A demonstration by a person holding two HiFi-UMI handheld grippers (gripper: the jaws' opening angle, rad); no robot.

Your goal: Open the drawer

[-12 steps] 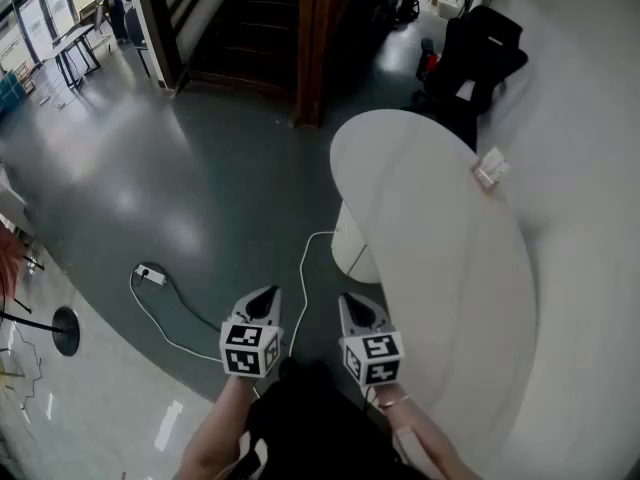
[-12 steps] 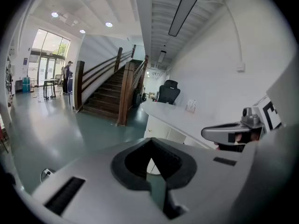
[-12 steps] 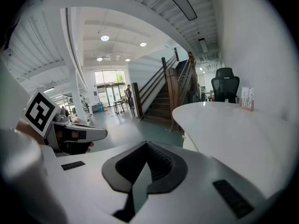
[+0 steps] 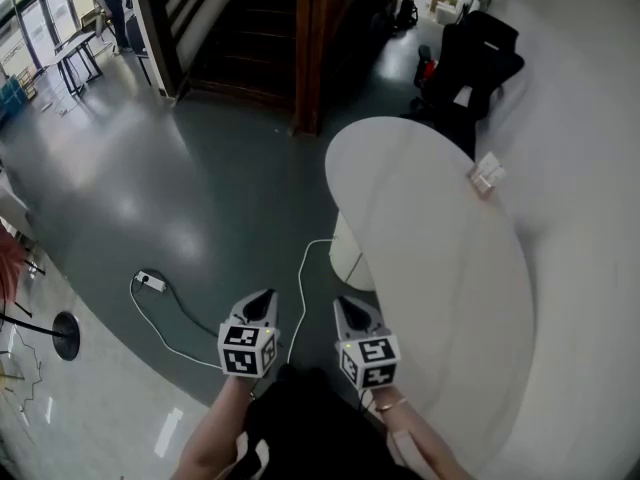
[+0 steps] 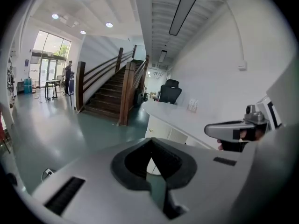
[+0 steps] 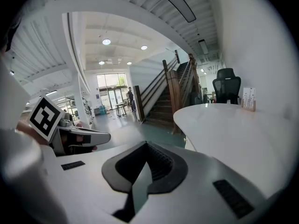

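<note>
A white cabinet front [image 4: 350,253] with a small knob [image 5: 150,124] stands under the end of a long white rounded desk [image 4: 430,258]. I cannot make out its drawer lines. Both grippers hang side by side over the grey-green floor, close to my body and well short of the cabinet. My left gripper [image 4: 262,299] is shut with nothing in it, its dark pads meeting at the tip [image 5: 150,141]. Beside the desk's near edge, my right gripper [image 4: 346,304] is likewise shut and holds nothing [image 6: 147,146]. Each shows in the other's view: the right gripper [image 5: 238,130], the left gripper [image 6: 79,136].
A white cable [image 4: 300,268] runs over the floor to a power strip [image 4: 150,280]. A black stand base [image 4: 65,330] sits at the left. A wooden staircase [image 4: 270,28] and a black office chair [image 4: 480,53] stand beyond the desk. A small card holder [image 4: 488,173] rests on the desk.
</note>
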